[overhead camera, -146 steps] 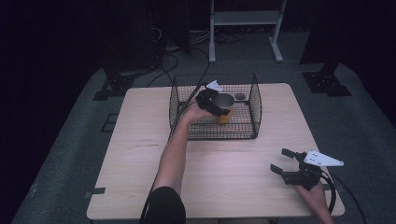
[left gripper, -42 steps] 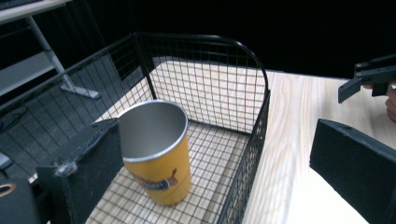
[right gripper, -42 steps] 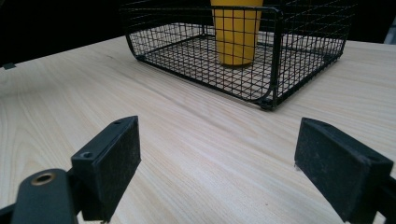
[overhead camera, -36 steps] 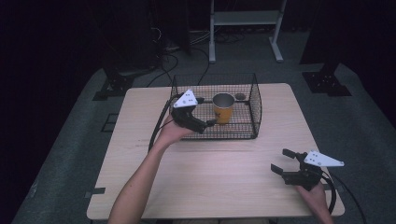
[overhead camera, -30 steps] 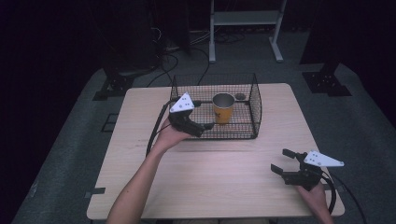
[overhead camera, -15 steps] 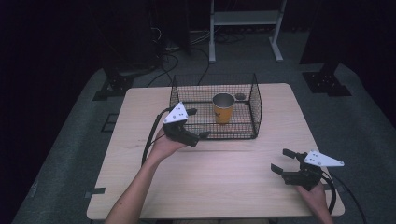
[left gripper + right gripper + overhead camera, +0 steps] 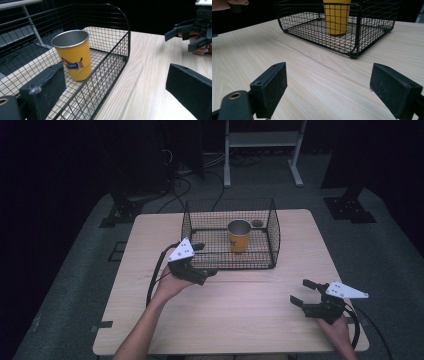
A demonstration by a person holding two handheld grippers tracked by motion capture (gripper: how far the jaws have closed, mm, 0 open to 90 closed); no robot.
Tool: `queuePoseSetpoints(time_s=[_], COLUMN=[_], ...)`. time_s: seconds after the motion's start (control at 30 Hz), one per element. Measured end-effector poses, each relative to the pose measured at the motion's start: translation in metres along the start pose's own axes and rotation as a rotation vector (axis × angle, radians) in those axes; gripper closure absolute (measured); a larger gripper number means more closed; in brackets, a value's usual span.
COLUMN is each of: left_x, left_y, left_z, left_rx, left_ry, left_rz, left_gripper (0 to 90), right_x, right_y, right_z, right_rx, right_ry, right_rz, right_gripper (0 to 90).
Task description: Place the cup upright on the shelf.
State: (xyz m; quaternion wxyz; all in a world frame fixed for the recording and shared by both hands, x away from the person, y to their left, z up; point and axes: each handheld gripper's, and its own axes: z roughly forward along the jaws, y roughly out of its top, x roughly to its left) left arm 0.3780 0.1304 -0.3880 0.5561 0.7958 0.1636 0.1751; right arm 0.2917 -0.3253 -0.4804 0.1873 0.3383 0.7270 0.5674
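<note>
A yellow metal cup (image 7: pixel 239 236) stands upright inside a black wire basket (image 7: pixel 274 232) at the far middle of the wooden table (image 7: pixel 250 320). My left gripper (image 7: pixel 205 260) hovers open and empty just outside the basket's near left corner. In the left gripper view the cup (image 7: pixel 73 55) shows through the basket's mesh (image 7: pixel 128 42), beyond the wide-apart jaws of the left gripper (image 7: pixel 117 92). My right gripper (image 7: pixel 300 291) rests open and empty near the table's front right. In its own view the right gripper (image 7: pixel 329 87) faces the cup (image 7: pixel 337 17) and the basket (image 7: pixel 357 30).
A small dark round object (image 7: pixel 257 223) lies in the basket's far right corner. Bare wood stretches between the two grippers. Cables trail from both grippers. A metal stand (image 7: pixel 260 140) and dark floor lie beyond the table.
The left gripper, which earlier held the cup inside the basket, has drawn back out toward the near left, open. The cup stays upright in the basket. The right gripper has not moved.
</note>
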Motion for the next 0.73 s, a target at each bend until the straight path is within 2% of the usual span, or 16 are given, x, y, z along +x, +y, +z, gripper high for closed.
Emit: queuePoseSetpoints(time_s=[0.63,0.73], left_x=[-0.020,-0.026], left_y=[-0.025,-0.030], left_z=[-0.023,-0.028], left_rx=[-0.028,-0.049], left_ry=[0.032,0.034], left_rz=[-0.007,-0.007], left_gripper=[2.1,2.1], right_x=[0.000,0.000], right_y=[0.000,0.000], right_z=[0.000,0.000], right_rx=[0.000,0.001], right_ry=[-0.001,-0.001], right_rz=[0.001,-0.003], right_gripper=[13.3,13.3])
